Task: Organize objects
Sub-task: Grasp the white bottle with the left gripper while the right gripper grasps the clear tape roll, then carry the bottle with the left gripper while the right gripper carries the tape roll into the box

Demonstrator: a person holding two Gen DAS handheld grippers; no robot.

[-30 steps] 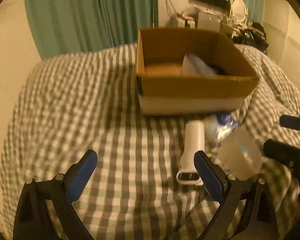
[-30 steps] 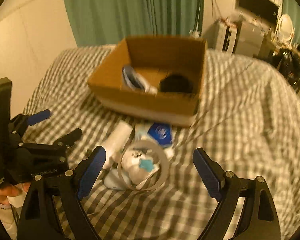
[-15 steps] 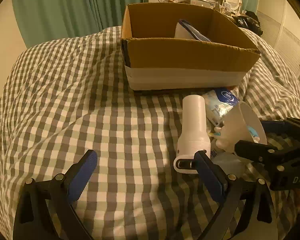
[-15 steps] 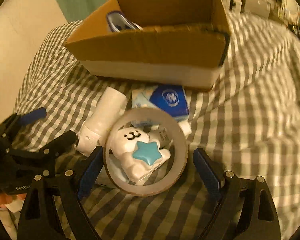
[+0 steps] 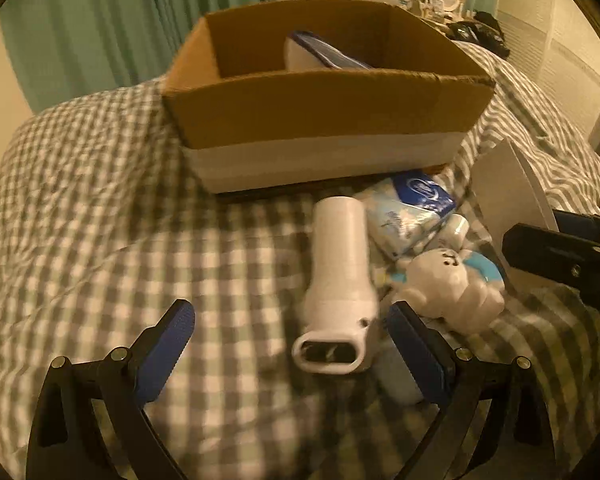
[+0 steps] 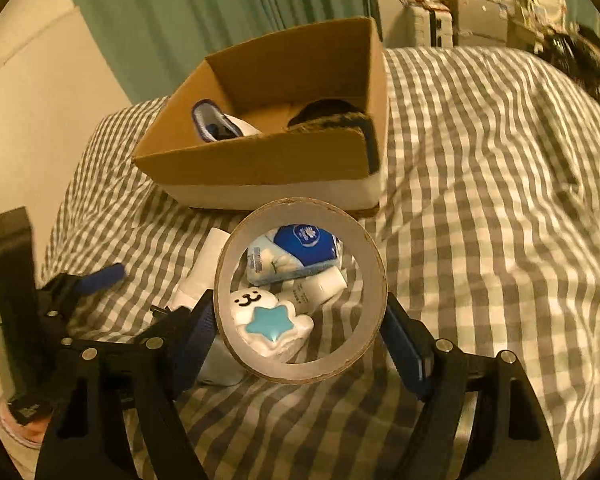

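Now, with the right gripper (image 6: 302,322) pinching the tape roll (image 6: 300,300) across its rim, carry it level to the cardboard box (image 6: 268,160) ahead, while the spread left gripper (image 5: 292,330) straddles the white bottle (image 5: 340,276).

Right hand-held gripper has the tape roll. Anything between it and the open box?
Nothing visible. The tape roll, gripped by the right hand-held gripper, faces the cardboard box across open air; the tissue pack and plush toy lie below on the bed.
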